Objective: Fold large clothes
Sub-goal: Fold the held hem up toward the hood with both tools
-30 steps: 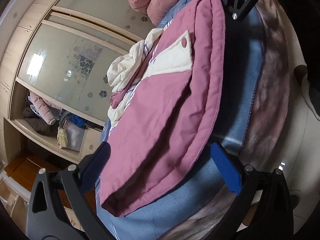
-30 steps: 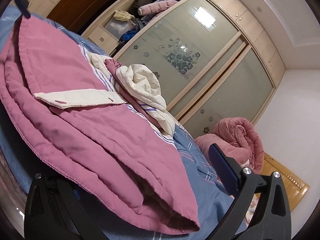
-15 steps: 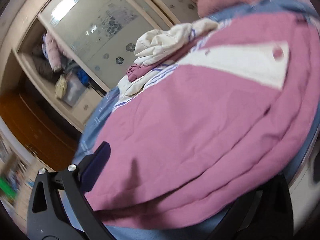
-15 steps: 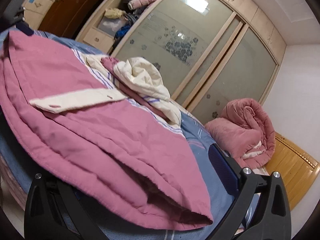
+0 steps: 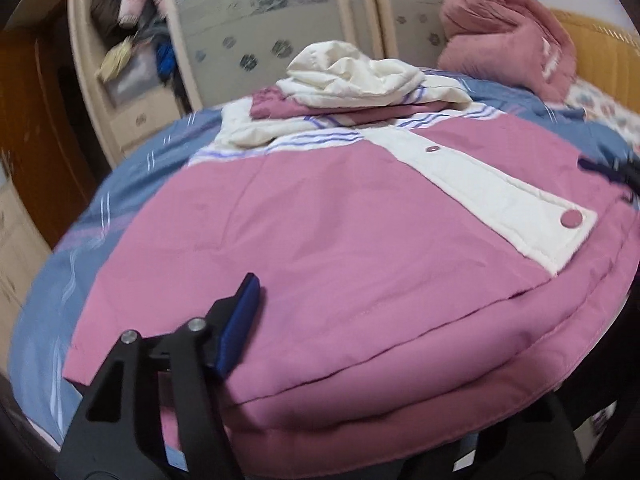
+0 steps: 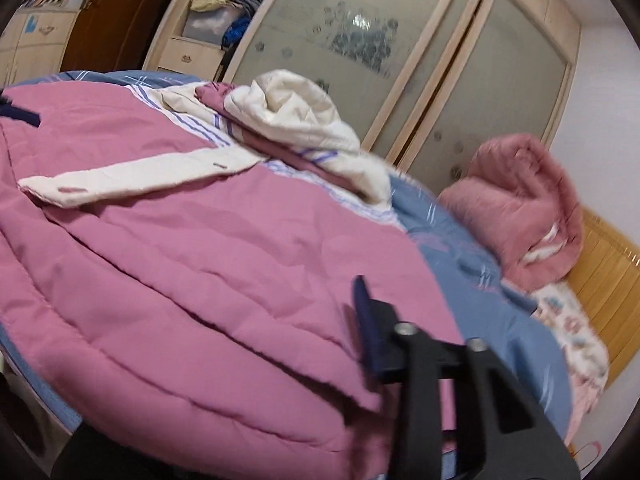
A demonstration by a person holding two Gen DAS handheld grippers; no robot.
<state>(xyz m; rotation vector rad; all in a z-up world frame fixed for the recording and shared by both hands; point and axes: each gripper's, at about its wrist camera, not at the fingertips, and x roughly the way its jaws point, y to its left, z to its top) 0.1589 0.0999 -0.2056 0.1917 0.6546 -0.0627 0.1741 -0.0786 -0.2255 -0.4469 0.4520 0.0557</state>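
A pink padded jacket (image 5: pixel 340 240) with a cream snap placket (image 5: pixel 500 200) and cream hood (image 5: pixel 348 76) lies flat on the bed. My left gripper (image 5: pixel 320 312) straddles its near hem and its jaws are closing. The blue-padded finger (image 5: pixel 240 320) rests on top of the fabric and the other is hidden under the hem. In the right wrist view the same jacket (image 6: pixel 200 260) fills the frame. My right gripper (image 6: pixel 320 312) is closing on the hem's other end, its visible pad (image 6: pixel 366 320) pressed into the fabric, the other finger hidden below.
The blue striped sheet (image 5: pixel 132 184) shows around the jacket. A rolled pink quilt (image 6: pixel 524 200) lies by the wooden headboard (image 6: pixel 608 280). Behind the bed stand frosted wardrobe doors (image 6: pixel 360 40) and an open shelf of clothes (image 6: pixel 224 12).
Both views have rolled toward level. Both grippers' visible fingers have swung inward onto the jacket's near hem, from wide open to much narrower. The left gripper slid along the hem.
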